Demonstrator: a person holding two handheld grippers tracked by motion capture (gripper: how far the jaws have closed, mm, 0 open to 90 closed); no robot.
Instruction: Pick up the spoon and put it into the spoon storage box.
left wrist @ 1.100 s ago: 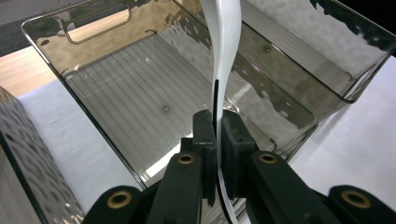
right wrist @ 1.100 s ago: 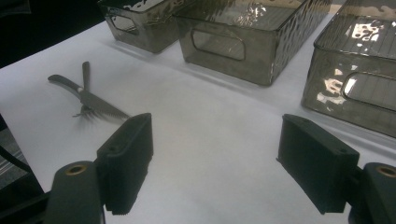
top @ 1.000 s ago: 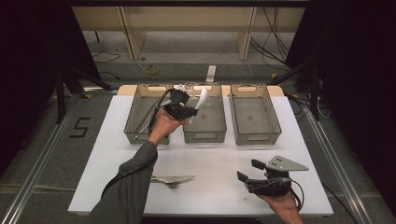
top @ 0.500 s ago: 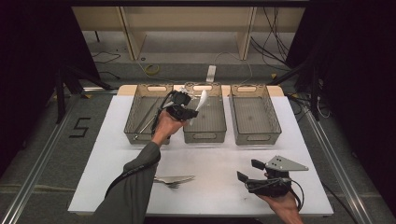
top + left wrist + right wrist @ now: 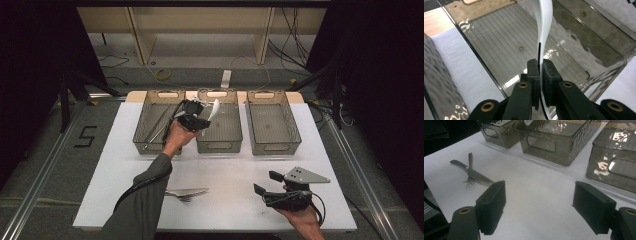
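Knife (image 5: 192, 191) and fork (image 5: 183, 198) lie crossed on the white table (image 5: 225, 170) at the near edge. Just right of them, the right gripper (image 5: 263, 183) rests low with its jaws wide apart, nothing between them. Farther back, the left gripper (image 5: 202, 118) is clamped tight on a white spoon (image 5: 544, 22), holding it by the handle above the middle bin (image 5: 220, 145), bowl end raised. Left bin (image 5: 145, 127) and right bin (image 5: 272, 122) flank it.
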